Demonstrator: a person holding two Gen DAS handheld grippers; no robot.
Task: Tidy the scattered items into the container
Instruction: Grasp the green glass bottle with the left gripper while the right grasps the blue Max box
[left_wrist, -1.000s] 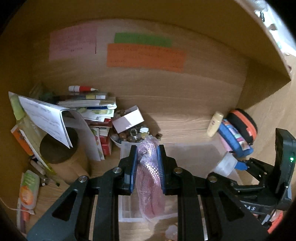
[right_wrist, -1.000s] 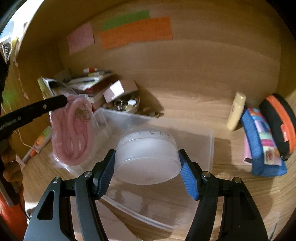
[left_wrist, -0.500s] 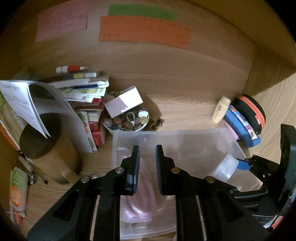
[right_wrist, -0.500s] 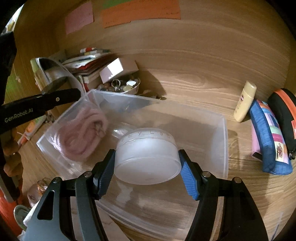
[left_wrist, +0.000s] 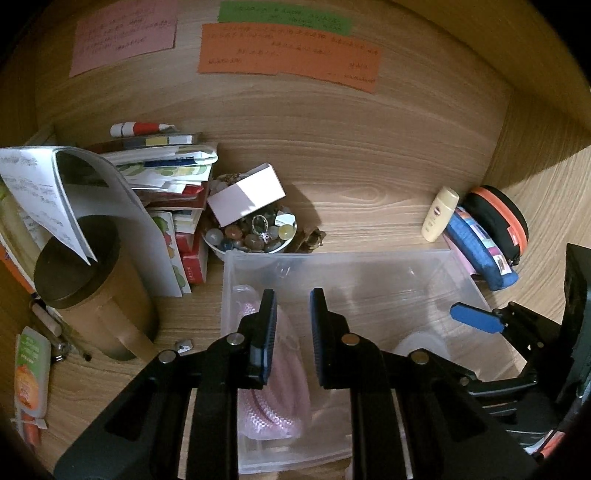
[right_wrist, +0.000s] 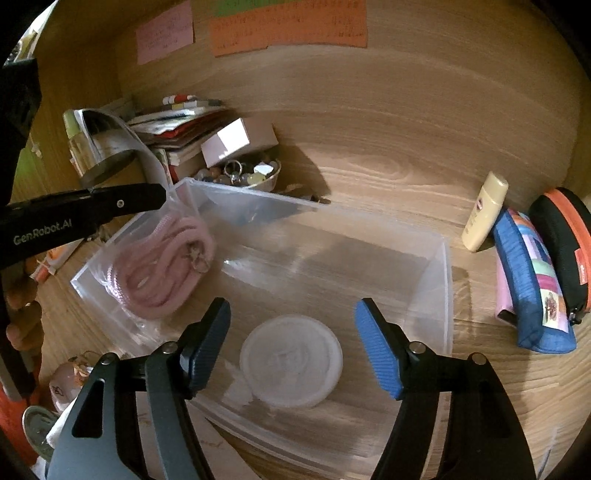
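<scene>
A clear plastic container (left_wrist: 332, 254) stands on the wooden desk. My left gripper (left_wrist: 293, 332) hangs over its left end with the jaws narrow. A clear bag of pink cord (left_wrist: 273, 402) slumps on the container floor, and its top runs up to the pads. In the right wrist view the bag of pink cord (right_wrist: 155, 277) hangs just under a left fingertip (right_wrist: 147, 201). My right gripper (right_wrist: 291, 343) is opening, its pads well clear of a frosted round jar (right_wrist: 291, 360). The jar rests lid up on the floor of the container (right_wrist: 447, 277).
Behind the container sit a bowl of beads (left_wrist: 255, 236), a white box (left_wrist: 245, 195), stacked booklets (left_wrist: 166, 173) and a brown cup (left_wrist: 92, 291). A cream bottle (right_wrist: 484, 210), a blue pouch (right_wrist: 532, 288) and a black case (right_wrist: 561, 243) lie at the right. Small items lie near the front left.
The left gripper came down and set the bag of cord into the container. The right jaws spread, and the jar went from between the pads to the container floor.
</scene>
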